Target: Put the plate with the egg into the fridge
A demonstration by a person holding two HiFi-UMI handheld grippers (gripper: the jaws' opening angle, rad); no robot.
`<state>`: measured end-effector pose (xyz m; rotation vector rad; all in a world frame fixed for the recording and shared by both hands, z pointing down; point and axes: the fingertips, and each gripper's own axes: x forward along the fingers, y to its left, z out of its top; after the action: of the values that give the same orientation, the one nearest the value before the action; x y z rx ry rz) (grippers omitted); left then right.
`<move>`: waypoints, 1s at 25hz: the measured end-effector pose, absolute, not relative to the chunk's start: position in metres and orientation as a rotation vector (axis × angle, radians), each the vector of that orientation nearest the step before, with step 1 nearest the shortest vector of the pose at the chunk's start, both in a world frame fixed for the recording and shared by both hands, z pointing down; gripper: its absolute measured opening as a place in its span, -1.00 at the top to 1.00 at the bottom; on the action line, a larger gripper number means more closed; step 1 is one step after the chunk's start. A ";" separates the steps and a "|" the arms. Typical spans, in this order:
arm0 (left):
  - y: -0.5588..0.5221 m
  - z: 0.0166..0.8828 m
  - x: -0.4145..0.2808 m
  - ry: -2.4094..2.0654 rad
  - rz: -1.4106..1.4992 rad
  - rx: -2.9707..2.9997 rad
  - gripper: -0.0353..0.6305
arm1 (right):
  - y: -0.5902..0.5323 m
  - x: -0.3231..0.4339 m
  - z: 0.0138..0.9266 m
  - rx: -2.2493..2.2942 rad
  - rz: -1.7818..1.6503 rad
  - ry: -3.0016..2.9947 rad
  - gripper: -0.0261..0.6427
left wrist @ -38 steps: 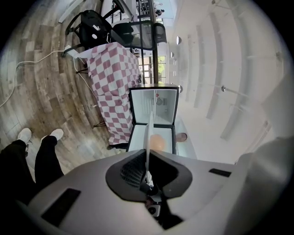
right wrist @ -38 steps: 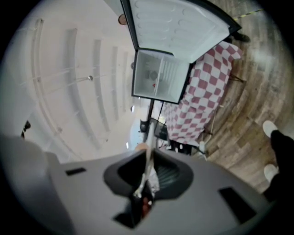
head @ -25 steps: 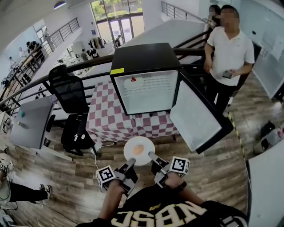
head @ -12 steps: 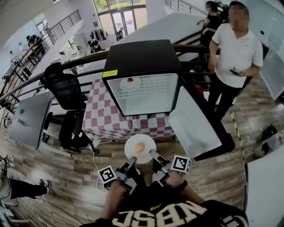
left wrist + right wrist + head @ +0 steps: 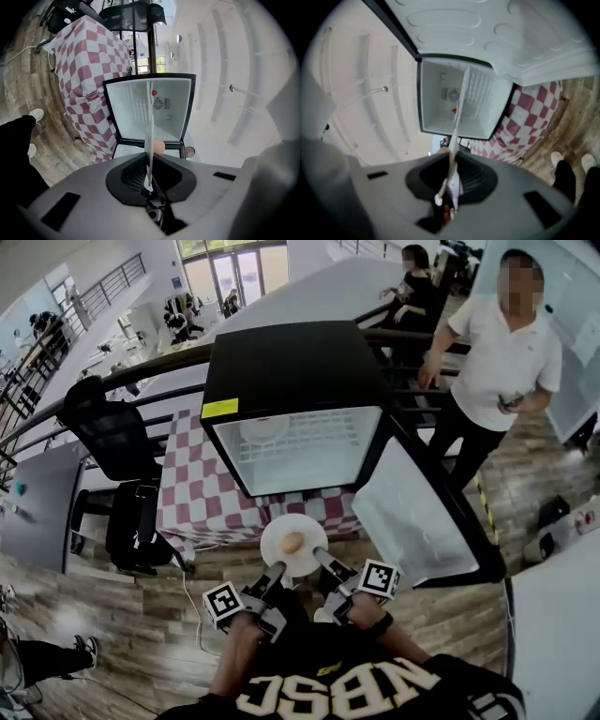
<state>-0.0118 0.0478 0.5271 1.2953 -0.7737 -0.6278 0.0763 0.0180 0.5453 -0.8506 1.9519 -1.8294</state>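
Left gripper (image 5: 277, 571) and right gripper (image 5: 318, 556) each pinch the near rim of a round white plate (image 5: 279, 532) bearing 1 brown egg (image 5: 292, 542), in front of the open black mini fridge (image 5: 281, 362). A tilt could roll the egg off; a low approach could clip the fridge's sill.

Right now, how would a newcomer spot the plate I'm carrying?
Find the open black fridge on the checked tablecloth. In front of it, the left gripper and right gripper hold a white plate by its rim. Unlike the shelf plate inside, it carries an egg.
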 end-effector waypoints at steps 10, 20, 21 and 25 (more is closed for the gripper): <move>-0.039 0.522 -0.039 -0.695 -0.561 1.347 0.80 | -0.060 0.050 0.538 -0.972 -1.756 1.962 0.78; -0.082 0.545 -0.080 -0.655 -0.528 1.387 0.79 | -0.097 0.009 0.562 -1.074 -1.743 1.973 0.78; -0.085 0.547 -0.083 -0.653 -0.522 1.393 0.79 | -0.098 0.006 0.566 -1.100 -1.739 1.964 0.78; -0.093 0.561 -0.090 -0.640 -0.487 1.408 0.79 | -0.106 -0.003 0.579 -1.158 -1.683 1.988 0.77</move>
<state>-0.0896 -0.0931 0.5609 1.4082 -0.6397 -0.4874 -0.0031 -0.1057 0.5785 -1.1582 1.9878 -1.6829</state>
